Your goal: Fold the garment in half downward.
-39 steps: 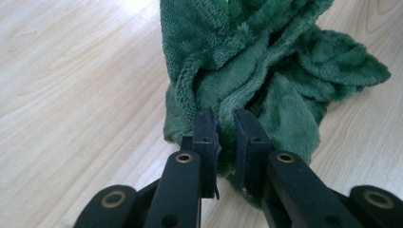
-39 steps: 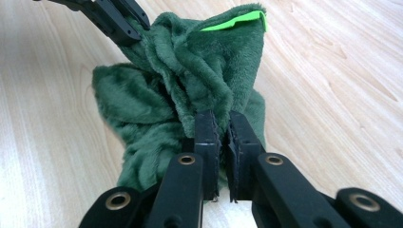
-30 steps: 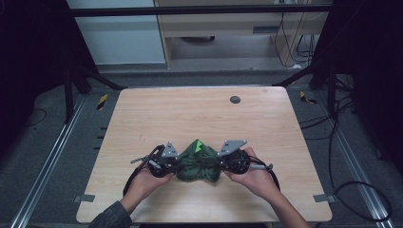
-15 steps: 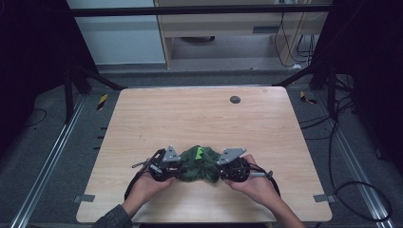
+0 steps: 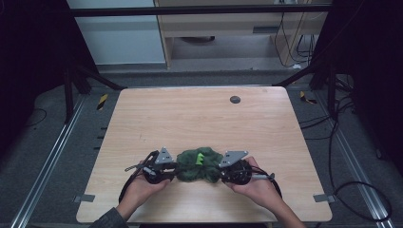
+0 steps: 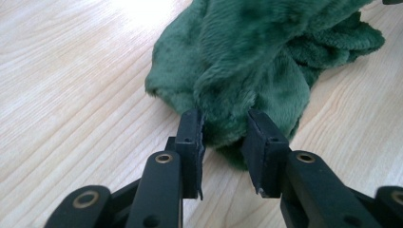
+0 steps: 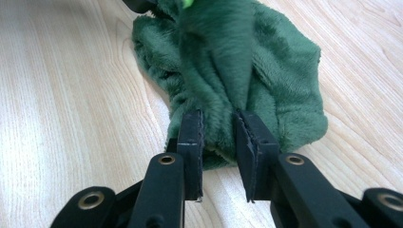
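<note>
Near edge of desk (image 5: 142,118): left hand-held gripper (image 5: 161,167) and right hand-held gripper (image 5: 231,168), each pinching one end of a bunched green plush cloth (image 5: 198,164) lying between them. Likely mid-gather or about to spread; next, probably drawing ends apart evenly.

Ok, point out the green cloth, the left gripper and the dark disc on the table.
green cloth (image 5: 198,165), high view, its bunched middle.
left gripper (image 6: 223,130), left gripper view, midway between its fingertips.
dark disc (image 5: 235,99), high view, its centre.
</note>
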Demonstrator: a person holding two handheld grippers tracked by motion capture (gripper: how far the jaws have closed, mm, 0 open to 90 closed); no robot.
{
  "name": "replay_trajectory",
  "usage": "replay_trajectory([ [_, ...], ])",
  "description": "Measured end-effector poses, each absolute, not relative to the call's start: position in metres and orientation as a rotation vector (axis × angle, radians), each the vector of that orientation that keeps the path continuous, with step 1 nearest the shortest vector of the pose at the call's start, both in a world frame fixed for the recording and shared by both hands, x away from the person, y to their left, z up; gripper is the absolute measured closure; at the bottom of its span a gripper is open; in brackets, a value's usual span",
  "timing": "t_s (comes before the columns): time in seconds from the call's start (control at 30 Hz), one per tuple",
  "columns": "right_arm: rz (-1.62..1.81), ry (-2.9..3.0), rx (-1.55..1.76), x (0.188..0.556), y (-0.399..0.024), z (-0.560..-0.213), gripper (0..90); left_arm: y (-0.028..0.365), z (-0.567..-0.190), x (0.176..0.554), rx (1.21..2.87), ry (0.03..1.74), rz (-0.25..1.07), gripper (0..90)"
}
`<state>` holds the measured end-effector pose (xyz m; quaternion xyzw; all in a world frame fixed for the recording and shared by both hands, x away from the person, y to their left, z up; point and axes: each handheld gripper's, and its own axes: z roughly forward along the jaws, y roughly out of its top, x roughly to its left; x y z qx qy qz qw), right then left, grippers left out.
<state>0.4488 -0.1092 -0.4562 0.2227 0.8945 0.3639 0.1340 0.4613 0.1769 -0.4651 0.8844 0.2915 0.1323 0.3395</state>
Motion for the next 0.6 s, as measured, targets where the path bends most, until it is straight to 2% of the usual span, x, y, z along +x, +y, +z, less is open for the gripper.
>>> replay_trajectory([
  [0.6,1.045,2.6,0.648,0.445,-0.113,-0.458,68.3,0.189,-0.463,0.453,2.294,0.765,0.34,66.7],
])
